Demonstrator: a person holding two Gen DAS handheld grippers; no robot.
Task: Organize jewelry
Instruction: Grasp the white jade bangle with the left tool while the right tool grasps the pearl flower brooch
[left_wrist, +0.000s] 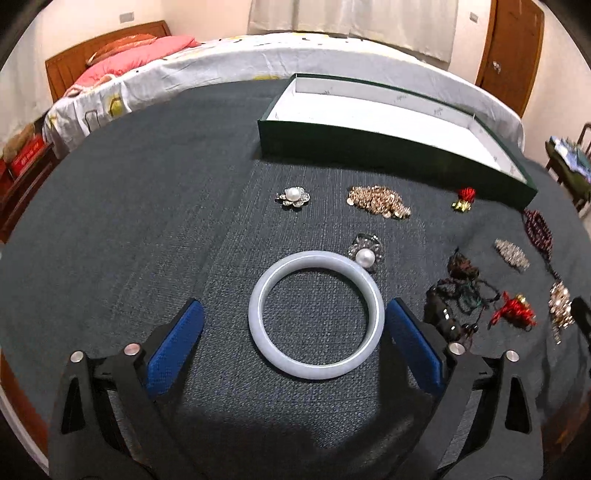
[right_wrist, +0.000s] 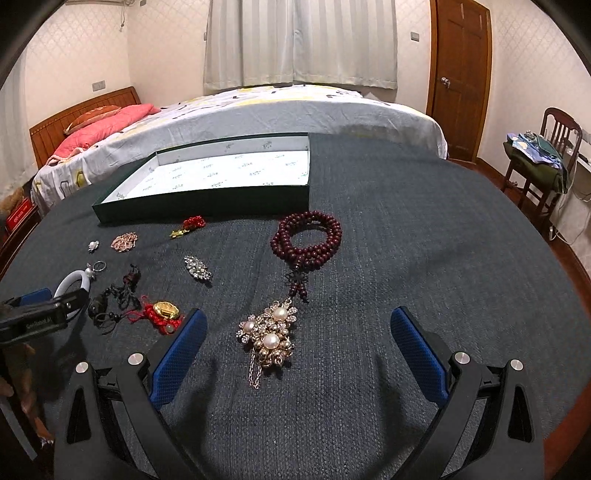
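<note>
Spread wide, our left gripper's (left_wrist: 294, 321) blue-padded fingers (left_wrist: 176, 343) flank the pale round jade bangle (left_wrist: 316, 314) lying flat on the dark grey woven cloth (left_wrist: 147, 221); whether the right pad touches it, we cannot tell. On the right wrist view, our right gripper (right_wrist: 299, 332) stands equally open, the gold pearl-set brooch (right_wrist: 269, 334) between its fingers, untouched, near the dark red wooden bead strand (right_wrist: 306, 238).

Bare dark counter (right_wrist: 424, 240) lies right of the wooden bead strand (right_wrist: 306, 236): unobstructed passage. Left half crowded: pearl brooch (right_wrist: 269, 332), rhinestone clip (right_wrist: 198, 268), knotted cords (right_wrist: 118, 295), white bangle (left_wrist: 316, 314). Open green box (right_wrist: 207, 205) blocks the far side.
</note>
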